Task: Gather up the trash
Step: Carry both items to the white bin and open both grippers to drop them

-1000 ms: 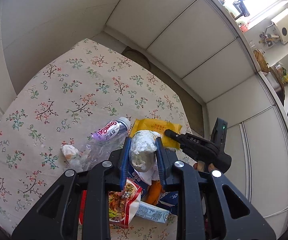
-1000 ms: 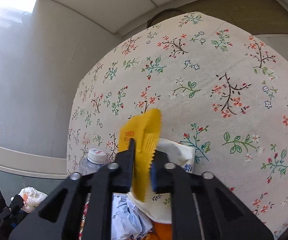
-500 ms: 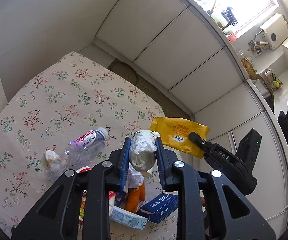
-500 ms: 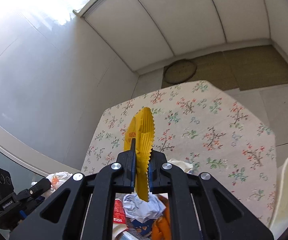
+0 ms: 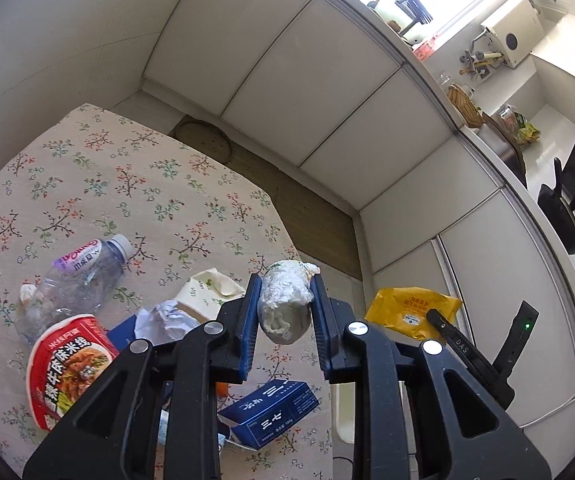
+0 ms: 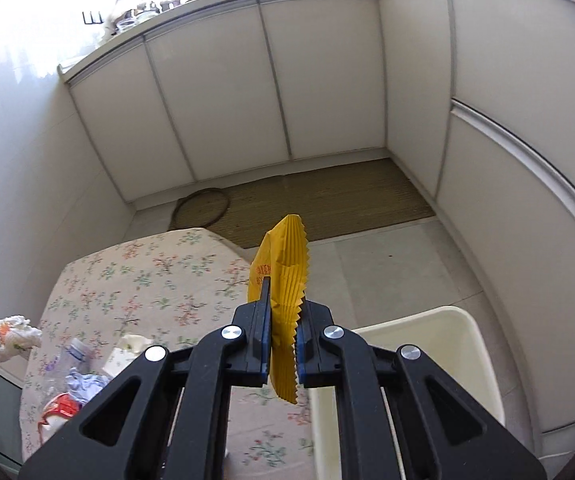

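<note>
My left gripper (image 5: 284, 304) is shut on a crumpled white tissue wad (image 5: 285, 306) and holds it above the table's right edge. My right gripper (image 6: 283, 320) is shut on a yellow wrapper (image 6: 283, 280), held edge-on above the floor beside a cream bin (image 6: 427, 344). The wrapper also shows in the left wrist view (image 5: 411, 310), off the table. On the floral tablecloth (image 5: 87, 184) lie a clear plastic bottle (image 5: 79, 276), a red noodle cup (image 5: 67, 368), a blue carton (image 5: 269, 412), crumpled paper (image 5: 165, 318) and a cream wrapper (image 5: 207, 292).
White kitchen cabinets (image 6: 271, 92) wrap around the room. A woven mat (image 6: 327, 200) lies on the floor beyond the table. The bin's rim also shows in the left wrist view (image 5: 343, 412), just right of the table edge.
Both grippers have risen and moved right off the trash pile, carrying the tissue wad and the yellow wrapper. The right gripper now hangs by the bin, away from the table.
</note>
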Demonstrator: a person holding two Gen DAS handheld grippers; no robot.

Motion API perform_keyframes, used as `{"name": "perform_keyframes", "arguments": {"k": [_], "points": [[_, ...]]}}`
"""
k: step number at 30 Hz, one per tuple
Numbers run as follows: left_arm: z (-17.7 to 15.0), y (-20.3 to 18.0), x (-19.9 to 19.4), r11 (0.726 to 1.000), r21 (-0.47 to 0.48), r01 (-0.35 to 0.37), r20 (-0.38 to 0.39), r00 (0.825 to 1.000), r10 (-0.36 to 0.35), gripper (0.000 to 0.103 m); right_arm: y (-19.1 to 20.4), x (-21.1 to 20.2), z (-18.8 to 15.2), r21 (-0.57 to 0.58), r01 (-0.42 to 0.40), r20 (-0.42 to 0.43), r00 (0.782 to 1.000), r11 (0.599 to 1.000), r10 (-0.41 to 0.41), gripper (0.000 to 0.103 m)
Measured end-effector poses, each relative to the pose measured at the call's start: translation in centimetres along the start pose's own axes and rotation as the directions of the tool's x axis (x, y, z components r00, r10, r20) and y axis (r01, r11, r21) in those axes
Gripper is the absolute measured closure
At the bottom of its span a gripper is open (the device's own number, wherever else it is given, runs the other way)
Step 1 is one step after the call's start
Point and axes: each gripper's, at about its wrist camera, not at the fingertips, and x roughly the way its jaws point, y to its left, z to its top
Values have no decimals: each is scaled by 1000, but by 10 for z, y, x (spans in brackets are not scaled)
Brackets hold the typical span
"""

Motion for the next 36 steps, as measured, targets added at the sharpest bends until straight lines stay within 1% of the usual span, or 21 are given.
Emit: {"name": "perform_keyframes", "arguments": {"k": [4,6,7,10,12,13,14,15,16,18,20,21,23,25,28,30,32,34,35,36], "points": [[-12,-22,16,999,32,13,-17,1000,-12,80,-26,-2,-6,-21,104,1,995,994,-104,94],[-20,-35,26,998,53,19,-29,999,-17,79,-37,1,-13,-50,159,-26,987,986,-161,93],[-24,-43,31,998,62,27,-38,999,-25,79,-41,0,-17,-61,183,-28,982,981,-185,91],[-36,-64,49,995,90,52,-66,997,-46,79,-52,-5,-22,-83,238,-22,970,968,-241,90],[-44,-78,61,992,102,73,-84,994,-64,79,-62,-13,-24,-69,244,-19,969,967,-245,76],[-48,-85,68,991,108,84,-94,993,-74,79,-67,-18,-24,-59,249,-16,968,967,-250,54],[-53,-93,74,989,115,94,-105,991,-82,79,-71,-22,-24,-49,252,-9,968,967,-252,36],[-58,-100,81,987,122,103,-116,989,-89,79,-75,-29,-26,-34,258,7,966,966,-258,33],[-63,-107,87,985,130,112,-129,987,-95,79,-81,-36,-25,-23,266,18,964,964,-265,32],[-72,-120,99,981,148,125,-154,983,-102,79,-92,-44,-25,-2,272,11,962,962,-272,30],[-81,-134,111,975,171,141,-180,978,-109,79,-106,-54,-27,34,290,4,957,957,-290,23],[-86,-140,116,972,184,144,-188,976,-109,79,-112,-57,-27,49,303,3,953,952,-303,22],[-96,-153,127,967,200,158,-205,972,-116,79,-126,-67,-31,74,342,8,939,937,-343,18],[-106,-164,139,962,209,173,-222,967,-125,79,-137,-72,-37,88,379,11,924,921,-382,15],[-120,-181,157,952,243,186,-250,960,-124,79,-149,-66,-45,80,439,-12,898,895,-439,15],[-132,-190,170,944,271,189,-268,957,-114,78,-161,-63,-50,80,483,-21,876,872,-483,15],[-143,-196,184,933,307,189,-290,952,-98,77,-170,-62,-52,89,509,-32,861,856,-508,15],[-152,-198,197,923,338,182,-311,947,-73,74,-180,-65,-54,106,529,-36,848,842,-528,14],[-156,-199,202,918,352,183,-324,944,-64,70,-183,-65,-54,111,537,-33,843,836,-537,12],[-160,-199,206,913,367,175,-331,943,-48,59,-185,-66,-55,114,546,-27,837,830,-547,11]]}}
